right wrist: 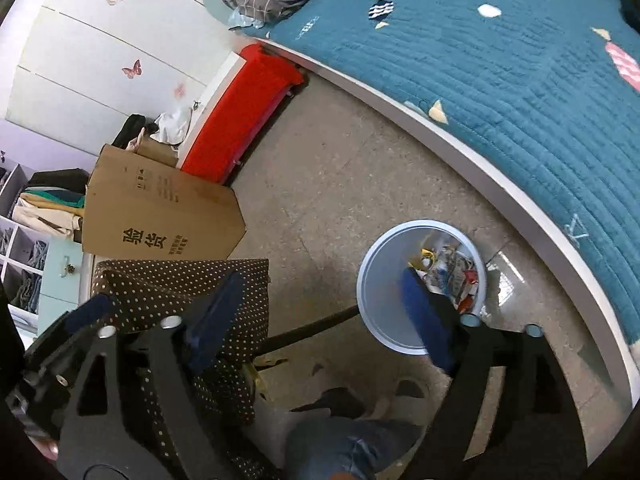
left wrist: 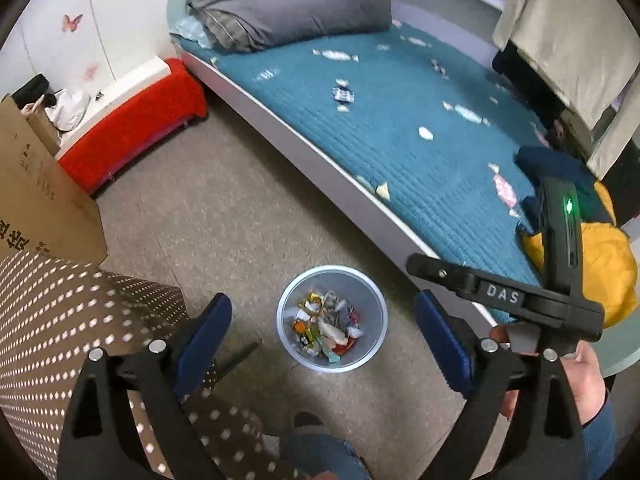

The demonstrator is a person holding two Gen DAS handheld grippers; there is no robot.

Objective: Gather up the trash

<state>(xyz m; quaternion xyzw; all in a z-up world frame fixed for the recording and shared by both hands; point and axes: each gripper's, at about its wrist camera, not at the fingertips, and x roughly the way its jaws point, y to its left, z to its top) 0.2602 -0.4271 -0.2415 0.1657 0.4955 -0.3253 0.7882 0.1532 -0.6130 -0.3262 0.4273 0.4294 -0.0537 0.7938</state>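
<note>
A pale blue waste bin (left wrist: pixel 362 290) stands on the floor beside the bed, holding several colourful wrappers and paper scraps (left wrist: pixel 328 326). My left gripper (left wrist: pixel 320 306) hangs above the bin, open, with nothing between its blue pads (left wrist: pixel 204 340). The right gripper's black body (left wrist: pixel 502 294), held by a hand (left wrist: pixel 584 376), sits to the right of the bin. In the right wrist view my right gripper (right wrist: pixel 322 280) is open and holds nothing. Its right pad (right wrist: pixel 424 320) overlaps the bin (right wrist: pixel 380 284), where the scraps (right wrist: pixel 452 272) show. The left gripper's blue pad (right wrist: pixel 86 312) shows at the left.
A bed with a teal quilt (left wrist: pixel 400 120) bearing candy-shaped marks runs along the right, with grey bedding (left wrist: pixel 288 4) at its head. A red-covered bench (left wrist: pixel 132 120), a cardboard box (left wrist: pixel 36 192) and a brown dotted cloth (left wrist: pixel 80 320) stand left. A jeans-clad leg (right wrist: pixel 336 448) is below.
</note>
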